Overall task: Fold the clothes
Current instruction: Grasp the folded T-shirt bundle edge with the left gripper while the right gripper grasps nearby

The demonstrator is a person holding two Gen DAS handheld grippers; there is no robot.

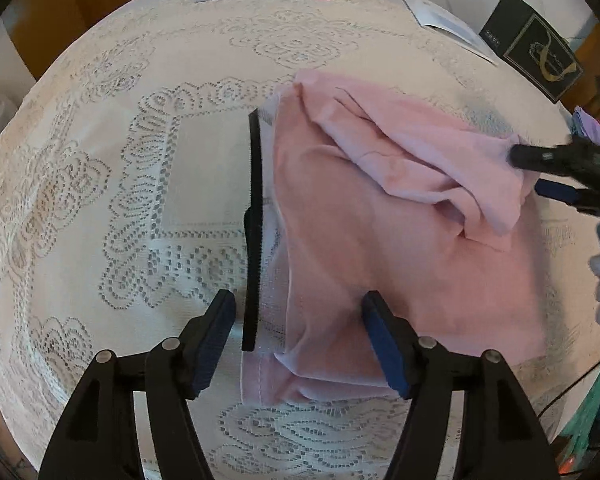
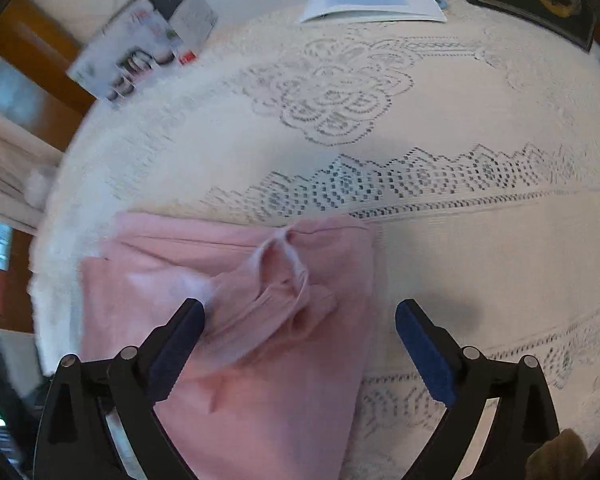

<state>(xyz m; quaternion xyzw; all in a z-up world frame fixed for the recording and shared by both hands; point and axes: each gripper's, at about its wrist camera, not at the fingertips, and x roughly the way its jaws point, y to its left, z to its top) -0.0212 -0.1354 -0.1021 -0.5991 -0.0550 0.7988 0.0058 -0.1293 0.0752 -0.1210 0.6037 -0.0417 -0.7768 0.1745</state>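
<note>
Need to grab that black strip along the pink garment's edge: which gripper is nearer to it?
Left. The left gripper straddles the black strip's near end, jaws open. The right gripper is across the pink garment, at its far side.

Both tools are built from black plastic arms with triangular cut-outs, and silver round pivot screws are seen behind each finger. The left gripper (image 1: 298, 336) and right gripper (image 2: 300, 344) are fitted with dark blue ribbed pads (image 1: 384, 344).
</note>
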